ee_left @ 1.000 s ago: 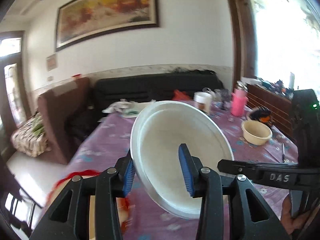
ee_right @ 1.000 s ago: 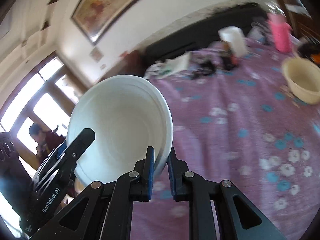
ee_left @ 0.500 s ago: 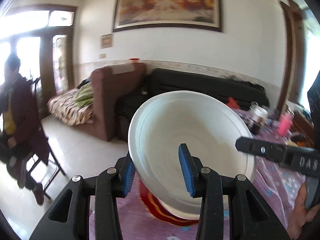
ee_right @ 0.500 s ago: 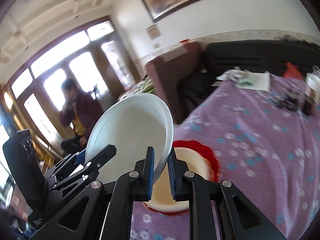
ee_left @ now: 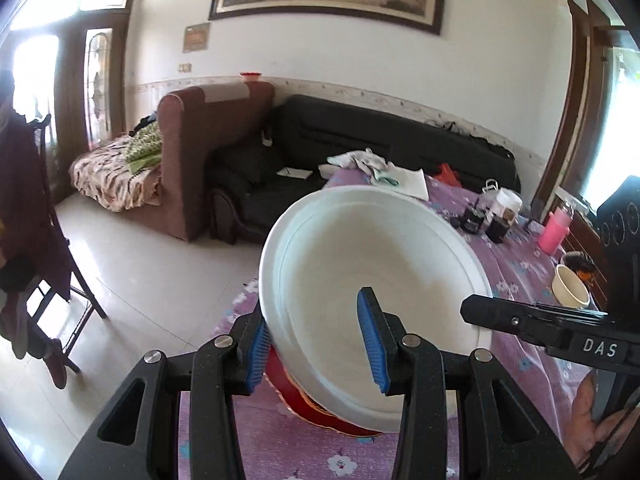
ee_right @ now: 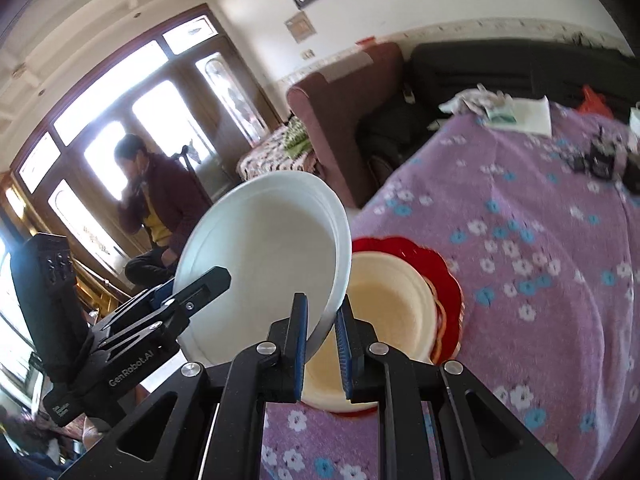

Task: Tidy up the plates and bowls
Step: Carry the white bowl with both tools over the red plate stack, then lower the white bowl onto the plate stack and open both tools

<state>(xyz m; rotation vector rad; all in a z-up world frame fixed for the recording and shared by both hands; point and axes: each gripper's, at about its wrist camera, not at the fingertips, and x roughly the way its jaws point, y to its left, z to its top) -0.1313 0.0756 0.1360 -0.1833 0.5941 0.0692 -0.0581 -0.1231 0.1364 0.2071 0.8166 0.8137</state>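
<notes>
Both grippers, left gripper point(ee_left: 318, 346) and right gripper point(ee_right: 322, 346), are clamping opposite rims of the tilted white bowl point(ee_right: 264, 256), having carried it across the table point(ee_right: 540, 280) and now hovering above the cream bowl point(ee_right: 384, 320) on the red plate point(ee_right: 444, 272), positioning it for stacking.

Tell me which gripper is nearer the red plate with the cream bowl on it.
Right, I judge. The right gripper, clamping the white bowl's rim, hangs directly over the cream bowl on the red plate. The left gripper holds the opposite rim, off to the plate's side.
</notes>
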